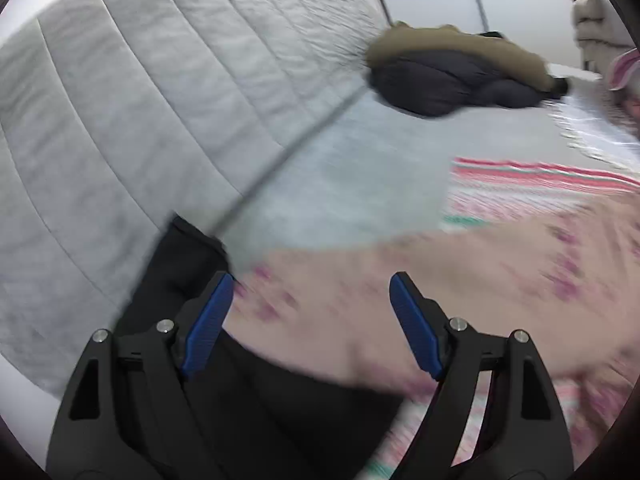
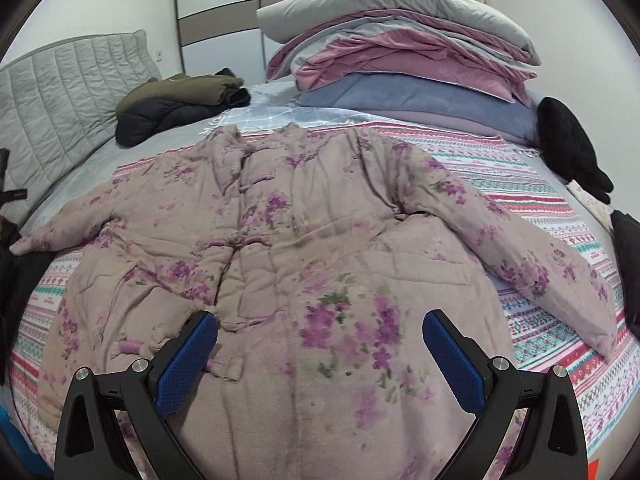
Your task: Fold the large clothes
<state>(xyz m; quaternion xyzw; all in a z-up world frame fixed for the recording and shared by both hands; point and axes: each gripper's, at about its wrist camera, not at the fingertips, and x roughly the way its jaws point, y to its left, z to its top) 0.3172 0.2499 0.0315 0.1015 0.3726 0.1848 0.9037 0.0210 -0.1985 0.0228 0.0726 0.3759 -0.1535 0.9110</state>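
Note:
A padded pink jacket with purple flowers (image 2: pixel 304 232) lies spread flat, front up, on the striped bedspread (image 2: pixel 540 200), both sleeves out to the sides. My right gripper (image 2: pixel 320 336) is open and empty, hovering over the jacket's lower hem. My left gripper (image 1: pixel 312 304) is open and empty over the jacket's left sleeve (image 1: pixel 460 280), which is blurred. A black garment (image 1: pixel 248 392) lies under the left gripper beside the sleeve end.
A grey quilted headboard (image 1: pixel 140 100) runs along the left. A dark jacket with an olive garment on it (image 2: pixel 176 104) lies at the far left of the bed. Stacked pillows and folded blankets (image 2: pixel 400 48) stand at the back. Black items (image 2: pixel 568 144) lie at the right edge.

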